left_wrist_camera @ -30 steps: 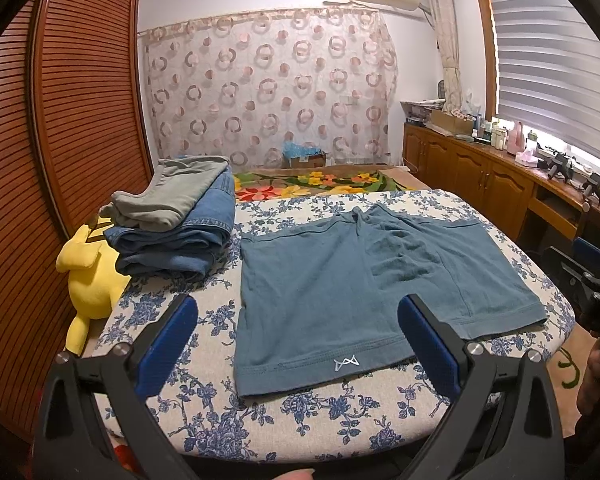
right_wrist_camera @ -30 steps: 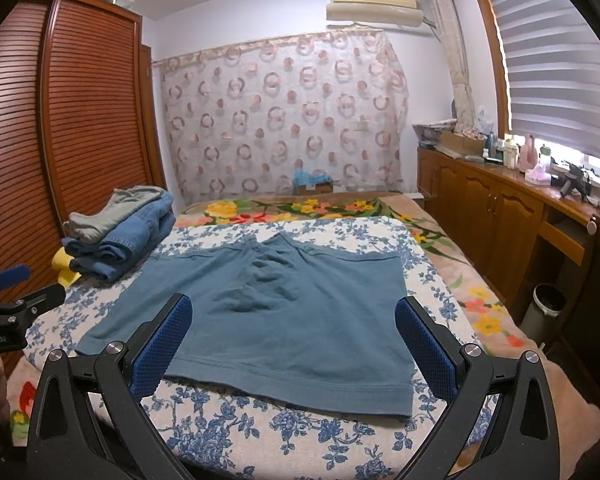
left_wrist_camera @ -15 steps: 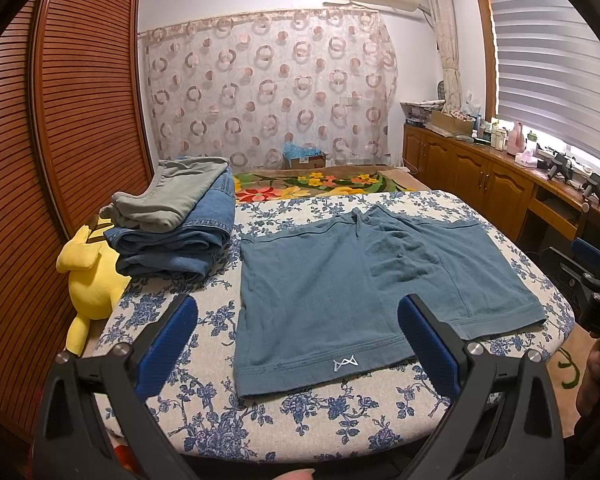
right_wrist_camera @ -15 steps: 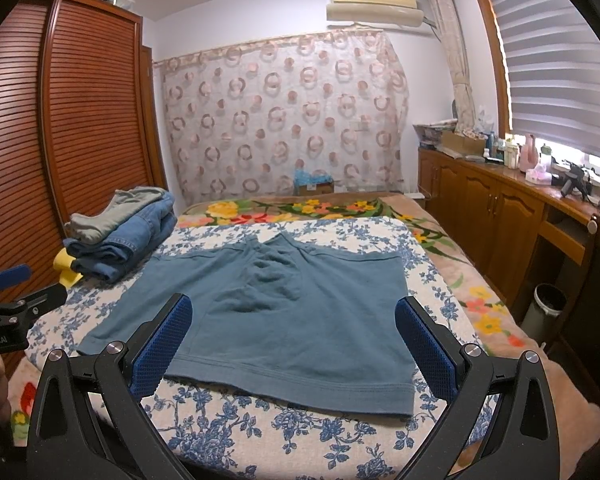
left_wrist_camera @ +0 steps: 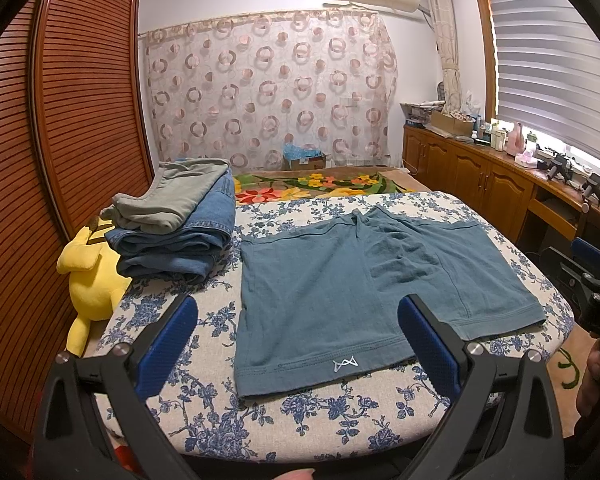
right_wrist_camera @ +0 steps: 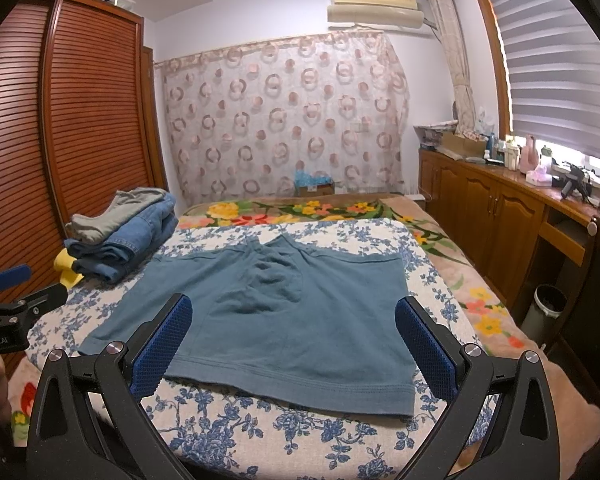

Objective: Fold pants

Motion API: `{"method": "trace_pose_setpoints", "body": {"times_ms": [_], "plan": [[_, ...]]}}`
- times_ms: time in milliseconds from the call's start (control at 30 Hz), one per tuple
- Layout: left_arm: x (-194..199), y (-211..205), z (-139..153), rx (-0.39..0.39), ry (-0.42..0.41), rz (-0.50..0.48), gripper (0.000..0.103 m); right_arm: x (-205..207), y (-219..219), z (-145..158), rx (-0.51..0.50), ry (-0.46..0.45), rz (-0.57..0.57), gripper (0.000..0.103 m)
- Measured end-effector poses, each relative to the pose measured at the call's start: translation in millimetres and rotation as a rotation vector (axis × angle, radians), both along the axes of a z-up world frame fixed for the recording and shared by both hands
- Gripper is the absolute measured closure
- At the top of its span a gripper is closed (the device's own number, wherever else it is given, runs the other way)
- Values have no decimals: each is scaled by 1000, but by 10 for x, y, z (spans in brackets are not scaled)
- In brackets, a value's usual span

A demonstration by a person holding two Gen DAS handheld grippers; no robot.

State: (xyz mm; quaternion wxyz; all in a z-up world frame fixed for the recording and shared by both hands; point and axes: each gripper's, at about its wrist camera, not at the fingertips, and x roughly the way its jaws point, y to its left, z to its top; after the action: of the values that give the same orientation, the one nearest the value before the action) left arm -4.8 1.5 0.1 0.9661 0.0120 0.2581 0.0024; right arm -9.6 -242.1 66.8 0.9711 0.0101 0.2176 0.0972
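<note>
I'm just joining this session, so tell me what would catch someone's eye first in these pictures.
First, the teal shorts spread flat in the middle of the flowered bed cover, between the open left gripper and open right gripper. Next, the stack of folded clothes at the bed's far left, with a yellow plush toy squeezed between it and the slatted wooden wardrobe.

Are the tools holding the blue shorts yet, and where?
No. The left tool and right tool are open and empty; the blue shorts lie flat, untouched.
</note>
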Motion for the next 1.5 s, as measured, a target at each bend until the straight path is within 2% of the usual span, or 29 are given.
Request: {"method": "trace_pose_setpoints", "body": {"times_ms": [1000, 1167, 1500], "plan": [[-20, 14, 38, 0, 0, 0, 2, -5, -68, -69, 4, -5, 2, 0], [-1, -64, 94, 1, 24, -10, 2, 26, -68, -48, 7, 8, 9, 0], [222, -69, -114, 4, 80, -63, 2, 99, -24, -164, -14, 31, 13, 0]]}}
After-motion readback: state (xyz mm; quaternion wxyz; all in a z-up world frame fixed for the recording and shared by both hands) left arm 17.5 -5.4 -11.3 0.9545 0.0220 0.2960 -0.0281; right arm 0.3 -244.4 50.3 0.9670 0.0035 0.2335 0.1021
